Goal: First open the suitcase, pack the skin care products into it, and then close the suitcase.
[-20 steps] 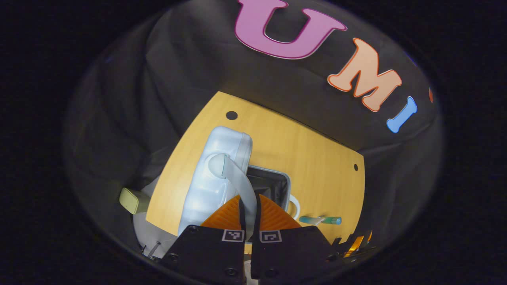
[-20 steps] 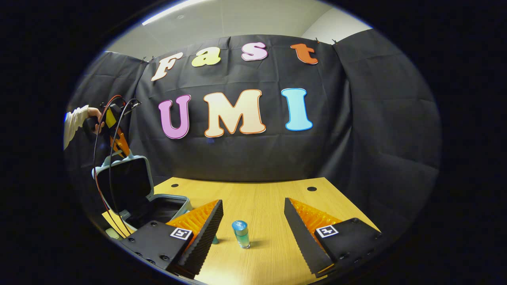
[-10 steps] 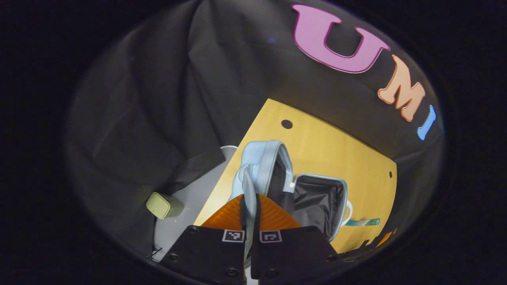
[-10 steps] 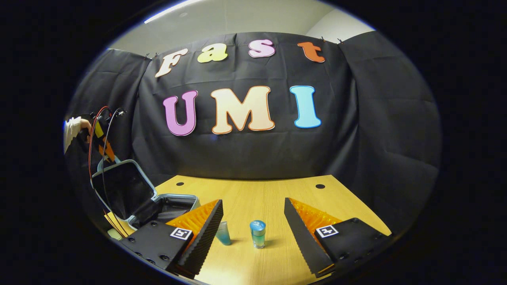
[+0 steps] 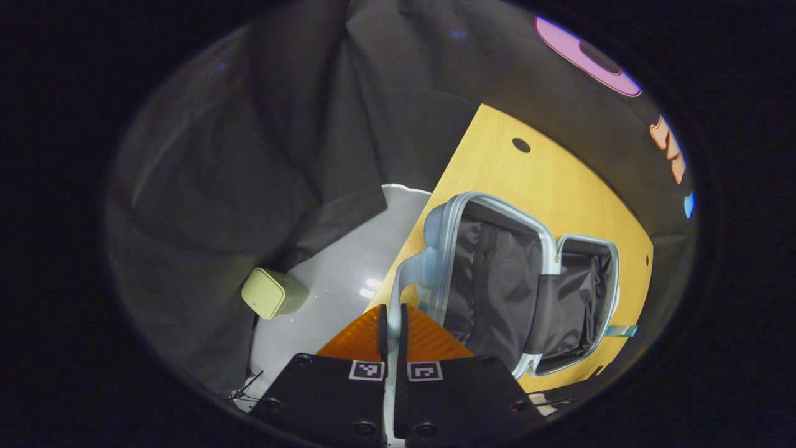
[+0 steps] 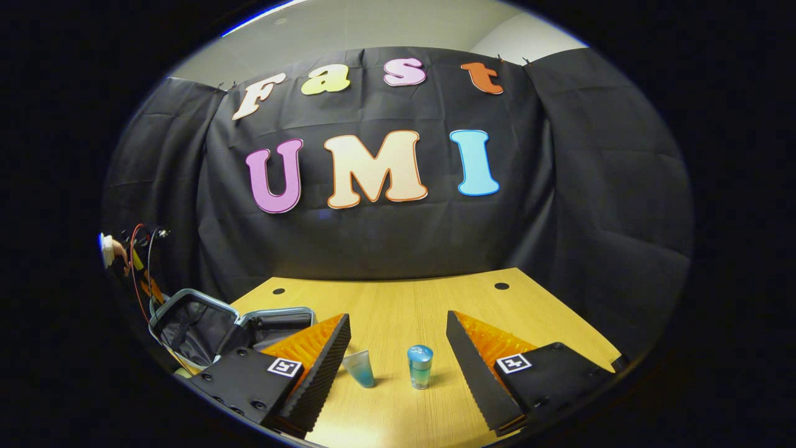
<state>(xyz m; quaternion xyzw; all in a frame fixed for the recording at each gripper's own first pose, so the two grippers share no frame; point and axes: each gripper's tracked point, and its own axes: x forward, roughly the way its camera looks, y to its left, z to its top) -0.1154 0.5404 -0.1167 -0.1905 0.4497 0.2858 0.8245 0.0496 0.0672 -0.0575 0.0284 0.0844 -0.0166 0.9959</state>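
Suitcase (image 5: 522, 280) lying open at the counter's (image 5: 547, 180) left edge, lid (image 5: 485, 261) swung out past that edge, dark lining exposed in both halves. Pale blue handle (image 5: 407, 280) of the lid pinched between the fingers of the left hand-held gripper (image 5: 390, 323), jaws nearly together on it. In the right gripper view, same suitcase (image 6: 211, 323) seen at far left. Blue-capped bottle (image 6: 420, 366) standing upright on the counter (image 6: 404, 311), teal tube (image 6: 360, 368) just beside it, both ahead of and between the fingers of the right hand-held gripper (image 6: 398, 354), jaws spread wide, touching neither. Small green box (image 5: 272, 292) on the grey floor (image 5: 348, 280) below.
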